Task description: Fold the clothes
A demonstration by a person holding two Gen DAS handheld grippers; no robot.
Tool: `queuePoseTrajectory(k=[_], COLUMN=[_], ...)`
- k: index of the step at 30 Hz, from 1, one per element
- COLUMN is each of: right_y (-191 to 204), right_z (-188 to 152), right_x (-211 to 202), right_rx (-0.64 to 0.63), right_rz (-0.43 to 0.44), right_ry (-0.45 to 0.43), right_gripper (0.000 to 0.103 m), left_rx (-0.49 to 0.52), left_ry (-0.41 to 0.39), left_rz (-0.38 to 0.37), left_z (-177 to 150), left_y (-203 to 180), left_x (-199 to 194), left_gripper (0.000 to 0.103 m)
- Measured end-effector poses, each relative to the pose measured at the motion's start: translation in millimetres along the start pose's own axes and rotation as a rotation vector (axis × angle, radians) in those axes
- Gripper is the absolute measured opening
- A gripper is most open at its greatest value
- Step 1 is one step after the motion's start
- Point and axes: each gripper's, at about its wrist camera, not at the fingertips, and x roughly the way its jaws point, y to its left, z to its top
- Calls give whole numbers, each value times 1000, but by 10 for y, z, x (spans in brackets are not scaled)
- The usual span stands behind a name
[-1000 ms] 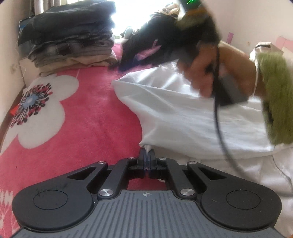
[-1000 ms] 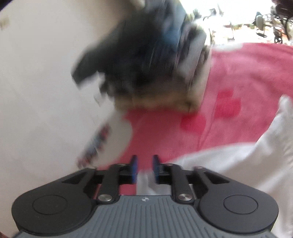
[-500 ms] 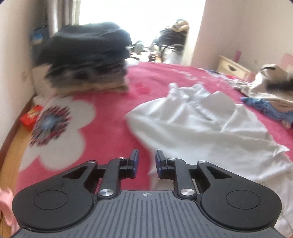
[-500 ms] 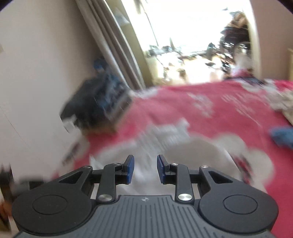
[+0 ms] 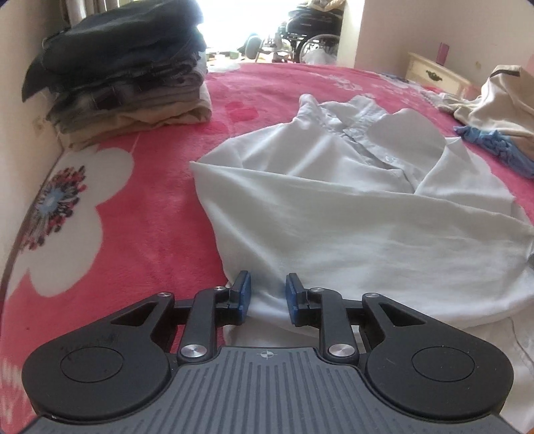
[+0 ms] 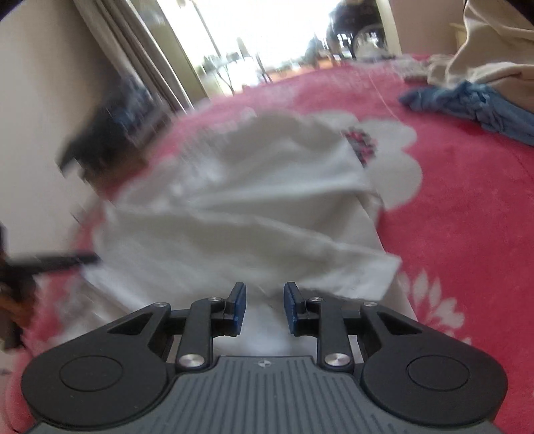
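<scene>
A pale blue-white button shirt [image 5: 350, 207] lies partly folded on the pink flowered blanket [image 5: 133, 207], collar toward the far side. My left gripper [image 5: 266, 293] is open, its blue pads just above the shirt's near edge and holding nothing. In the right wrist view the same shirt [image 6: 240, 213] appears blurred, and my right gripper [image 6: 264, 305] is open over its near part, empty.
A stack of folded dark and beige clothes [image 5: 126, 70] sits at the far left by the wall. A beige garment [image 5: 494, 103] and a blue cloth [image 5: 497, 147] lie at the right. A wheelchair [image 5: 310, 30] stands in the bright doorway.
My left gripper has let go of the shirt edge and opened. Both grippers pulled back and lifted, and the folded-over shirt now lies flat. The right view is still swinging.
</scene>
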Motion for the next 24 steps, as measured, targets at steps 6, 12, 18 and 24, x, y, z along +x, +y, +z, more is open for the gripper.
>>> queuePoseTrajectory(k=[6,12,18,24], right_y=[-378,-452,-517,-515], right_z=[-55,-28,-7,-3], right_x=[74,-67,-177,-244], right_rx=[150,228,267,249], right_rz=[-114,-75,-79,-123], right_ry=[40,-10,-50,-76], right_gripper=[20,24,24,24], left_rx=[18,-26,-28,-32], left_ry=[12,11,13,10], left_rz=[48,63,71,69], left_z=[-25,-29,-19,-27], left_y=[-63,-62,-75,-70], left_x=[53,49,58,62], left_gripper=[26,27,28,28])
